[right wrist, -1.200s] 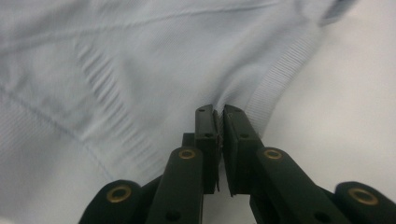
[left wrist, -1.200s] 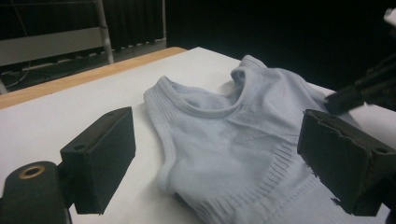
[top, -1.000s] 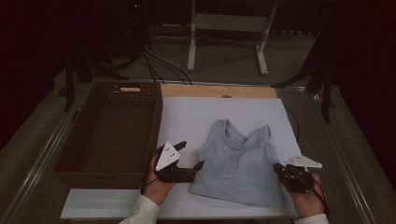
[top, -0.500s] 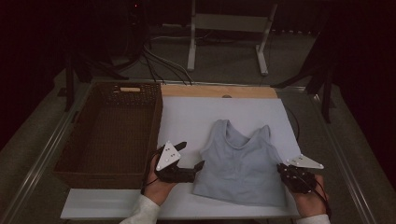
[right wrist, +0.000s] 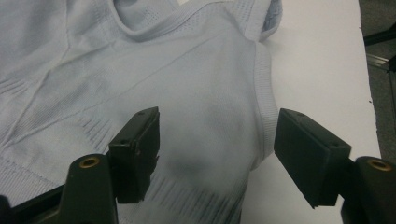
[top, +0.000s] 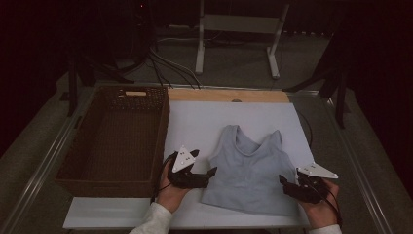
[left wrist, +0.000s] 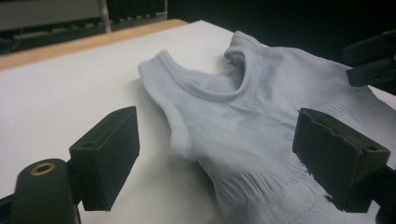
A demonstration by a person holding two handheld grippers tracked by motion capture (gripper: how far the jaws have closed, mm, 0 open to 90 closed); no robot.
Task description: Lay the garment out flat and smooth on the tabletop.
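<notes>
Tank top [top: 248,175] flat near table [top: 195,122] front edge. Left gripper [top: 207,176] jaws spread at left hem, right gripper [top: 285,181] jaws spread over right hem.

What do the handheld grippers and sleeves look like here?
Both the left gripper and the right gripper are black, each topped by a grey three-cornered plate and trailing a black cable. Jaw pads are blocky and black, with brass-coloured inserts at the base. The sleeves are white.

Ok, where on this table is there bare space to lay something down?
The white board is bare between the wicker basket and the pale blue tank top, and along its far strip by the wooden edge. The basket is empty too. It is crowded near the front, where the left claw and right claw flank the top.
</notes>
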